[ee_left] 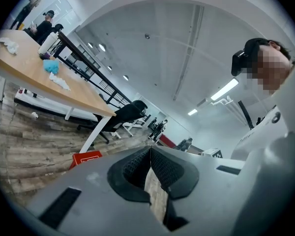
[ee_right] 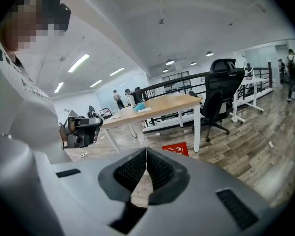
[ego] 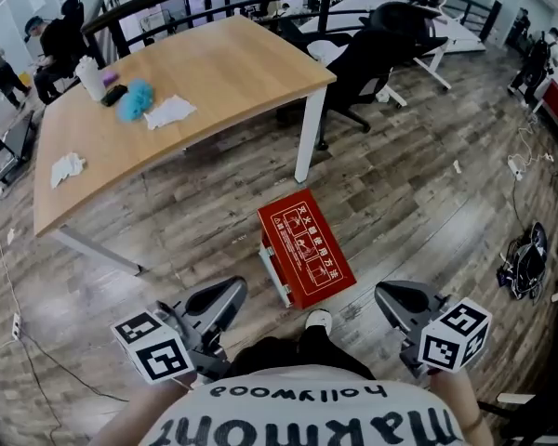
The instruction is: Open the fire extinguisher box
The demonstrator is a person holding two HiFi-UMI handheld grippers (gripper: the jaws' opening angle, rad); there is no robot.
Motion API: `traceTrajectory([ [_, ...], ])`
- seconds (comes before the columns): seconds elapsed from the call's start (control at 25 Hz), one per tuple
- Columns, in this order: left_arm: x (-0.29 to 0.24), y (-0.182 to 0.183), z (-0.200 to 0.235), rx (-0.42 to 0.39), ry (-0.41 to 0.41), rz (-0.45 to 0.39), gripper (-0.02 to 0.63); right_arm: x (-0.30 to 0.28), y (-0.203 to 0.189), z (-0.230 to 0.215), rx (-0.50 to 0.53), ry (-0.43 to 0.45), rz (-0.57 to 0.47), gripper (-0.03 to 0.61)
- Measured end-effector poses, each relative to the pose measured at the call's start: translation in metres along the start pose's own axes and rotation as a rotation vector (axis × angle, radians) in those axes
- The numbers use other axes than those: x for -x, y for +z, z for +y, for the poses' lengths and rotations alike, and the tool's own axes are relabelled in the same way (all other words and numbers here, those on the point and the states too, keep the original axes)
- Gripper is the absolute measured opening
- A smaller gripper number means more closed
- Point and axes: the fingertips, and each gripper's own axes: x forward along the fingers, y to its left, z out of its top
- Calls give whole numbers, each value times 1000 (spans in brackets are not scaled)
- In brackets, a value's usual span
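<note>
Seen from the head view, the red box (ego: 305, 249) is lying shut on the floor ahead, between the left gripper (ego: 225, 297) and the right gripper (ego: 398, 300). In the left gripper view, the jaws are pressing together, empty. The right gripper view is showing the same, likely because no reach has begun.

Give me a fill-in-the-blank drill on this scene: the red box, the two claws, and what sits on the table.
1. The red box lies closed on the ____ near a table leg.
2. The left claw and the right claw are both ____, with nothing between their pads.
3. The fluffy item on the wooden table is ____ in colour.
Missing words: floor; shut; blue.
</note>
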Motion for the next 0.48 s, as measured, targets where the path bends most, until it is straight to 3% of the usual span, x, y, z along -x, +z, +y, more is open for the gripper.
traceTrajectory([
  [0.48,-51,43,34,86,189,-261,8,-8,22,-81,10,44,49,8],
])
